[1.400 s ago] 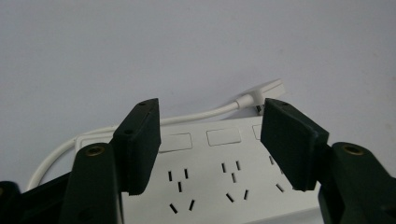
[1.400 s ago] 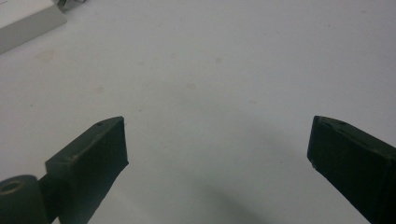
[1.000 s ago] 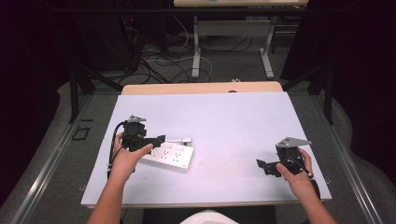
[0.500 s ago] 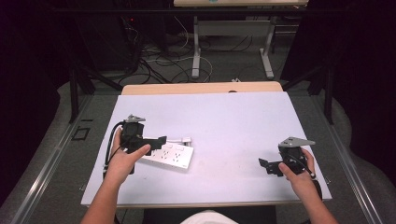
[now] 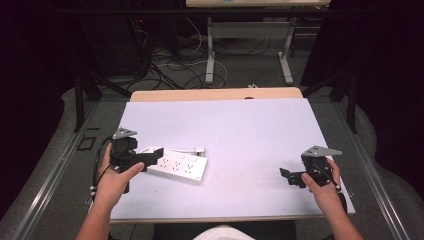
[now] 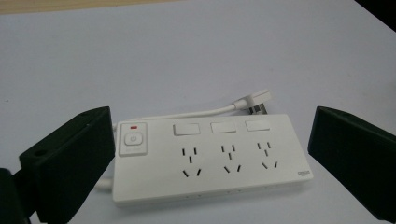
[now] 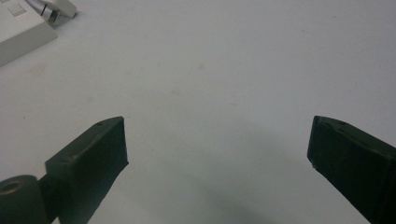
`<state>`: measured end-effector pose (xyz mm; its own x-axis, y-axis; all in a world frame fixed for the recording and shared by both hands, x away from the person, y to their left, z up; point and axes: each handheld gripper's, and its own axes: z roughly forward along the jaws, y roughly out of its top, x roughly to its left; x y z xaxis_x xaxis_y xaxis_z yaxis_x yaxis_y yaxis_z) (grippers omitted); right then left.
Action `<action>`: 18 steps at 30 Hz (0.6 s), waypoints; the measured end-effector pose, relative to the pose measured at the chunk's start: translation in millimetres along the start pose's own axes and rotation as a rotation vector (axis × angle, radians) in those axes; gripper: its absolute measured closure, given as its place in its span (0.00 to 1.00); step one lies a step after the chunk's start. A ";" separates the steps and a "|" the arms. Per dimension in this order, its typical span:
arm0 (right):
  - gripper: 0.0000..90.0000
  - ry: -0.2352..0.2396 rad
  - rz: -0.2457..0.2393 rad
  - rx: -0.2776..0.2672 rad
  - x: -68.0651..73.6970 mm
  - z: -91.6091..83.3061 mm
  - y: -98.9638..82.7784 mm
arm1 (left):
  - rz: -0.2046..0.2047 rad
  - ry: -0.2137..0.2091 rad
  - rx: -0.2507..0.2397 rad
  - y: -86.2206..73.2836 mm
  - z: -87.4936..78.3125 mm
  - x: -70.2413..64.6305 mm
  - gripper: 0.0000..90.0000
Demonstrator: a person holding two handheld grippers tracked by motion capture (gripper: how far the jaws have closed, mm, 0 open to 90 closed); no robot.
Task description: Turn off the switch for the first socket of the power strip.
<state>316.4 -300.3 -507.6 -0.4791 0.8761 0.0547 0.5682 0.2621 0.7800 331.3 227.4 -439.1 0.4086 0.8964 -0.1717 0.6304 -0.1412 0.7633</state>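
Left tongs (image 6: 210,154) spread wide, empty, straddling power strip (image 6: 205,156); strip's long axis across jaw gap. Right tongs (image 7: 217,154) agape, empty, strip far off at 10 o'clock.

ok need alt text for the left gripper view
A white power strip lies flat on a pale table between the open black jaws of the left claw. It has a power button, three switches above three sockets, and its white plug rests behind it.
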 end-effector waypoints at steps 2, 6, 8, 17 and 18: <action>0.05 -0.002 0.007 -0.002 -0.4 -0.7 0.1 | -0.008 0.010 -0.013 -4.5 -6.1 4.2 0.01; 0.05 -0.005 0.005 -0.002 -1.2 -0.8 0.2 | -0.015 0.033 -0.033 -14.1 -15.1 14.2 0.02; 0.05 -0.009 0.005 -0.002 -1.5 -1.0 0.2 | -0.018 0.042 -0.036 -19.4 -18.2 19.1 0.02; 0.05 -0.014 0.022 -0.009 -4.9 -2.5 0.2 | -0.043 0.061 -0.052 -44.3 -24.1 39.0 0.02; 0.05 -0.015 0.018 -0.010 -5.4 -2.3 0.1 | -0.044 0.060 -0.055 -46.8 -23.7 40.5 0.02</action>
<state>317.5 -306.0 -506.4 -0.4583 0.8868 0.0592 0.5701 0.2422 0.7851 302.6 280.3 -467.1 0.3398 0.9251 -0.1693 0.6087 -0.0791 0.7894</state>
